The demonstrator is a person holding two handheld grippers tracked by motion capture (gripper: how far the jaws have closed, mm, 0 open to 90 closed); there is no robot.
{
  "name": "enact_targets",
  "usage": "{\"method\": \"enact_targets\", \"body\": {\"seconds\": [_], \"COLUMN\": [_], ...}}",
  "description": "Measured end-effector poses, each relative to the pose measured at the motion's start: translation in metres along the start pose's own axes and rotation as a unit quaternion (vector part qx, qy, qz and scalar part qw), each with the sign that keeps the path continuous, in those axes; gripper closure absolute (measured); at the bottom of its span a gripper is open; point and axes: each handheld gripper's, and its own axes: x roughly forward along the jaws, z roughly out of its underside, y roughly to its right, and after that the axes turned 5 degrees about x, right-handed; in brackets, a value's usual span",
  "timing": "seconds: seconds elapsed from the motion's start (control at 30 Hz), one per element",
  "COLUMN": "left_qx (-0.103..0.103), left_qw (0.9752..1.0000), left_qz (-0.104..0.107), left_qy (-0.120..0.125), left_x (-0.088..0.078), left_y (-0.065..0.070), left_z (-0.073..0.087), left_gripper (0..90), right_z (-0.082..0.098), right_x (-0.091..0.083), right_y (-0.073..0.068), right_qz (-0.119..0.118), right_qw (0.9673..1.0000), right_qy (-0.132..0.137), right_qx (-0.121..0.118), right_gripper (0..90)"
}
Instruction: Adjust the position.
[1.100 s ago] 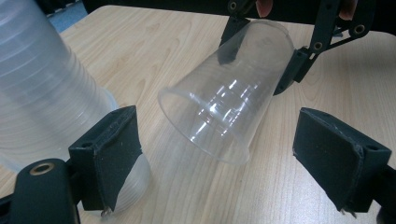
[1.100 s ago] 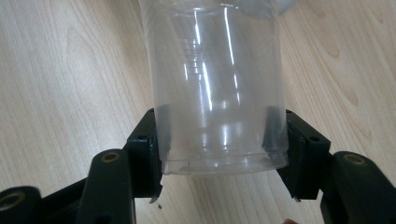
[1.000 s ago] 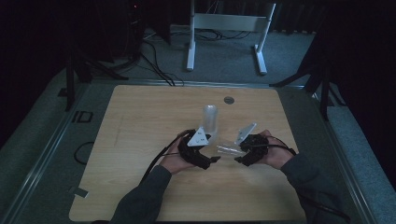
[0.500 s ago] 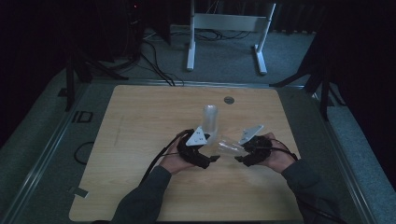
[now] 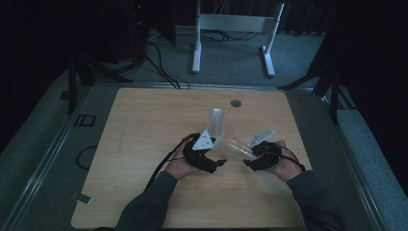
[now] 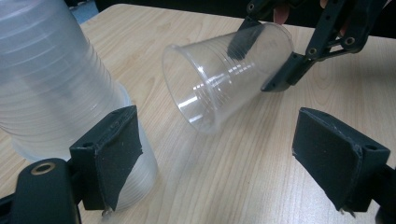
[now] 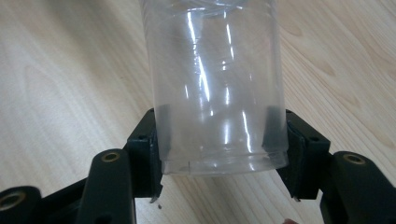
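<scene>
The clear cup lies tipped on its side, lifted a little above the wooden counter, between the two tongs. From above it looks like a small shiny blur. The left gripper view shows more: its wide mouth faces the left tongs, and you can see right through it to the rings on its wall. The right gripper view shows the cup from behind, with its flat bottom closest and one black pad pressed on each side near the bottom.

The cup is see-through plastic with bright streaks of light on it.

The right tongs are clenched on the cup, one pad on each side of the bottom end. In the left gripper view these same tongs reach in from the top right corner and pinch the cup.

The left tongs are spread wide and grip nothing. The cup's mouth is just ahead of them, not touching. A stack of clear cups stands just beside their left pad, and I cannot tell if the pad touches it. From above, the stack stands up tall just past the left tongs.
</scene>
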Motion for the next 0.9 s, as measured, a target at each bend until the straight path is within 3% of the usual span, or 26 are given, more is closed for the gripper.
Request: {"method": "enact_targets", "body": {"seconds": [0.23, 0.33, 0.43, 0.5, 0.77, 0.9], "left_qx": [-0.001, -0.001, 0.000, -0.001, -0.003, -0.003], "left_qw": [1.0000, 1.0000, 1.0000, 1.0000, 1.0000, 1.0000], "left_qz": [-0.002, -0.002, -0.003, -0.005, -0.007, -0.008], "left_qy": [0.000, 0.000, -0.002, -0.001, -0.001, -0.001], "left_x": [0.001, 0.001, 0.000, 0.001, 0.002, 0.002], "left_y": [0.001, 0.001, 0.000, 0.000, 0.001, 0.001], "left_z": [0.000, 0.000, 0.000, 0.000, 0.000, 0.000], "left_gripper": [15.4, 15.5, 15.5, 15.5, 15.5, 15.6], "right_z": [0.006, 0.007, 0.007, 0.009, 0.014, 0.015], "right_x": [0.006, 0.007, 0.007, 0.007, 0.017, 0.021], "right_y": [0.004, 0.009, 0.011, 0.014, 0.013, 0.012], "right_qz": [0.057, 0.065, 0.068, 0.078, 0.112, 0.137], "right_qw": [0.9954, 0.9914, 0.9890, 0.9841, 0.9678, 0.9560], "right_qy": [-0.003, 0.002, 0.005, 0.006, 0.000, 0.009], "right_qx": [0.077, 0.114, 0.131, 0.159, 0.225, 0.259], "right_gripper": [41.6, 41.6, 41.6, 41.6, 41.6, 41.6]}}
